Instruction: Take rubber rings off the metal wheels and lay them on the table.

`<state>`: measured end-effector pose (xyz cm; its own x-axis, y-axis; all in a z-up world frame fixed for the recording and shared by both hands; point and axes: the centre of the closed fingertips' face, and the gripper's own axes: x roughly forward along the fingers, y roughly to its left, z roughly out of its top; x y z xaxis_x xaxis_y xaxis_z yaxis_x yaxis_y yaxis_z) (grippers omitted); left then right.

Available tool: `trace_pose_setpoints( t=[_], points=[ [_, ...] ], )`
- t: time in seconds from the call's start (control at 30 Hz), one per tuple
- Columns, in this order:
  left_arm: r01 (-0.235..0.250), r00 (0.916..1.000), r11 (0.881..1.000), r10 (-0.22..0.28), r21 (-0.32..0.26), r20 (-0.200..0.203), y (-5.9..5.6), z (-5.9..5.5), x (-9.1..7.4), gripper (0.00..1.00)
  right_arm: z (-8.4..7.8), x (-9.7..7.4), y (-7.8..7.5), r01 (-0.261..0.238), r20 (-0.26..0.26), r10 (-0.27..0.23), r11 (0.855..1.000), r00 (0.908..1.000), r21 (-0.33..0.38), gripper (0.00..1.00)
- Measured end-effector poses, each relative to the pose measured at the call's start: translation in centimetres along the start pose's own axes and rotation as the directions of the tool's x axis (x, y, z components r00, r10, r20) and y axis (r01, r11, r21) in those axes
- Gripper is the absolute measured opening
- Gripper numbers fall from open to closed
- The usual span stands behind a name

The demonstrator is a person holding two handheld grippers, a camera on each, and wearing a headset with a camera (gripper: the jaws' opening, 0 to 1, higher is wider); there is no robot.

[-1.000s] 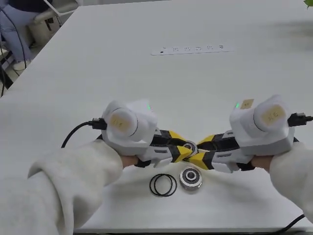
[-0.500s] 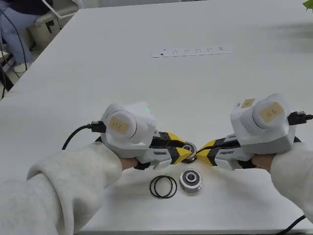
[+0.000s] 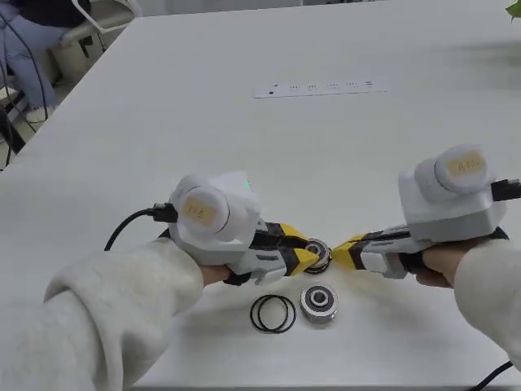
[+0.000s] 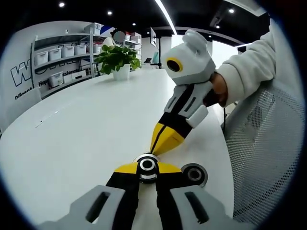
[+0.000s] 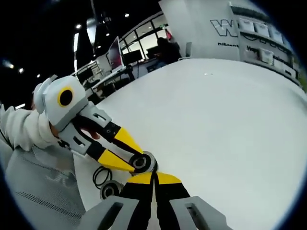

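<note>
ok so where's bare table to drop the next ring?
The table is widely bare between the power strip and the left gripper and right gripper. There is a smaller bare patch at the near edge, right of the loose wheel. It is crowded at the two rings beside that wheel, with the gripper tips and the held wheel just beyond.

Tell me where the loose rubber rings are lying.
Head view: the rubber rings lie flat on the table near its front edge, just left of the loose metal wheel.
</note>
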<state>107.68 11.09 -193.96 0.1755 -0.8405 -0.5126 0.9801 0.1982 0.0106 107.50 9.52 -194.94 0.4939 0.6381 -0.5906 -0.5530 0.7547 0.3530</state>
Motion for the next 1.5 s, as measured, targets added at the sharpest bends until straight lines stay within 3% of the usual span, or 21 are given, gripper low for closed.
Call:
trace_pose_setpoints(
  t=[0.13,0.2,0.33,0.9,1.13,1.5],
  points=[
    [0.007,1.0,1.0,-0.007,0.007,-0.001,-0.1,0.0,-0.1,0.07,0.2,-0.1,0.2,-0.021,0.016,0.02,0.998,0.9997,0.066,0.0],
    [0.007,1.0,1.0,-0.007,0.029,-0.001,-0.2,0.0,0.0,0.07,0.4,-0.2,1.0,-0.056,0.032,0.052,0.991,0.9981,0.118,0.0],
    [0.003,1.0,0.999,-0.003,0.035,-0.001,-0.2,0.0,0.0,0.07,0.4,-0.3,0.9,-0.029,0.016,0.028,0.996,0.9995,0.085,0.0],
    [0.0,1.0,1.0,-0.001,0.025,0.007,-0.2,0.0,0.0,0.07,0.7,-0.2,1.9,-0.051,0.026,0.05,0.997,0.9984,0.055,0.0],
    [-0.001,0.9999,1.0,0.0,0.023,0.014,-0.2,0.0,-0.1,0.07,0.7,0.0,1.9,-0.039,0.017,0.039,0.999,0.9991,0.009,0.0],
    [-0.002,0.9999,1.0,0.001,0.025,0.014,-0.2,0.0,0.0,0.07,0.8,0.0,1.9,-0.045,0.021,0.046,0.999,0.9987,-0.006,0.0]
  ],
)
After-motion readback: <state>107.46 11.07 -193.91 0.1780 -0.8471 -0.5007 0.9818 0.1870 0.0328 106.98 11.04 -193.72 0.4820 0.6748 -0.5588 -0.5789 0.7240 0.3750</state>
